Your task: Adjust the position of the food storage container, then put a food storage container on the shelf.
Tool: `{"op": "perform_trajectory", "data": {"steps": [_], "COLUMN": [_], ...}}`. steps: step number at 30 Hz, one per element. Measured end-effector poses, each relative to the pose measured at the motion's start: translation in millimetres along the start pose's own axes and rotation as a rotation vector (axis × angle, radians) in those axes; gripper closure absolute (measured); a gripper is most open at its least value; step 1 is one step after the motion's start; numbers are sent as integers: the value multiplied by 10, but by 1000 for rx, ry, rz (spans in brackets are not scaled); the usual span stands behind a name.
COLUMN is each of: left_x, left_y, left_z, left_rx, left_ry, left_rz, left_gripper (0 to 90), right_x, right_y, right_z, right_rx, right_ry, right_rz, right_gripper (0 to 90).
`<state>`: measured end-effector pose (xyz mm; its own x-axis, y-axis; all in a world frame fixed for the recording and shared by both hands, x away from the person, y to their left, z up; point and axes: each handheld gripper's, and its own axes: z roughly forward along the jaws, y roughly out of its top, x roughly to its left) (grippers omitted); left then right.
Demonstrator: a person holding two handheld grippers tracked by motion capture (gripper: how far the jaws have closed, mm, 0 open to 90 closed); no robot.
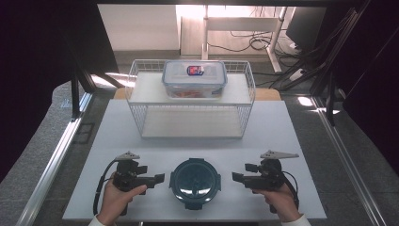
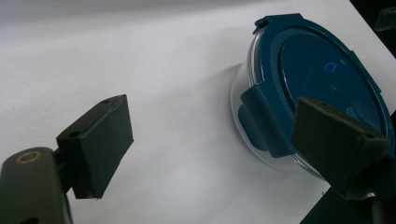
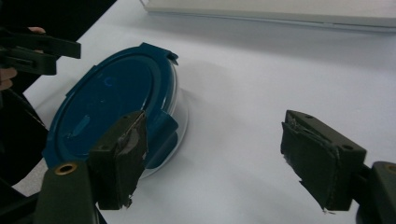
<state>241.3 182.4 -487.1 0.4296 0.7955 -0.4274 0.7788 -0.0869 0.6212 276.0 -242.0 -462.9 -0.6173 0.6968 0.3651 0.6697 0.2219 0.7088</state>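
High view: round clear container with dark blue clip lid (image 1: 195, 182) on white bench (image 1: 282, 136); left claw (image 1: 160, 178) at 9 o'clock, right claw (image 1: 236, 177) at 3 o'clock, both spread, empty.

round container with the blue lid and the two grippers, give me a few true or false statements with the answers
1. The round container sits on the white table between the two grippers. True.
2. The left gripper is clamped on the container's lid. False: its jaws stand open, apart from it.
3. The rectangular box rests on the upper shelf of the wire rack. True.
4. The round container's lid is off. False: the blue lid is on it.
5. The right gripper holds nothing. True.
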Motion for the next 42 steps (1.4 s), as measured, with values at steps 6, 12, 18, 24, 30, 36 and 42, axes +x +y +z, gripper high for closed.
{"op": "perform_trajectory", "data": {"steps": [6,12,18,24,30,36,42], "left_x": [-15,-55,-79,-51,-61,-91,-127], "left_y": [4,17,42,30,21,-16,-58], "left_z": [19,77,224,361,439,542,584], "left_rx": [6,35,58,87,99,140,162], "left_ry": [-10,-55,-121,-172,-258,-312,-367], "left_rz": [-8,-29,-64,-113,-158,-178,-219], "left_gripper": [109,98,98,103,114,159,248], "right_x": [27,75,133,173,232,230,217], "right_y": [1,-12,-28,-55,-102,-170,-229], "right_z": [22,85,197,352,535,673,700], "right_rx": [6,17,33,56,94,124,144], "right_ry": [-1,20,57,101,134,186,233], "right_rz": [6,24,53,116,176,263,354], "right_gripper": [211,195,173,149,135,144,239]}}
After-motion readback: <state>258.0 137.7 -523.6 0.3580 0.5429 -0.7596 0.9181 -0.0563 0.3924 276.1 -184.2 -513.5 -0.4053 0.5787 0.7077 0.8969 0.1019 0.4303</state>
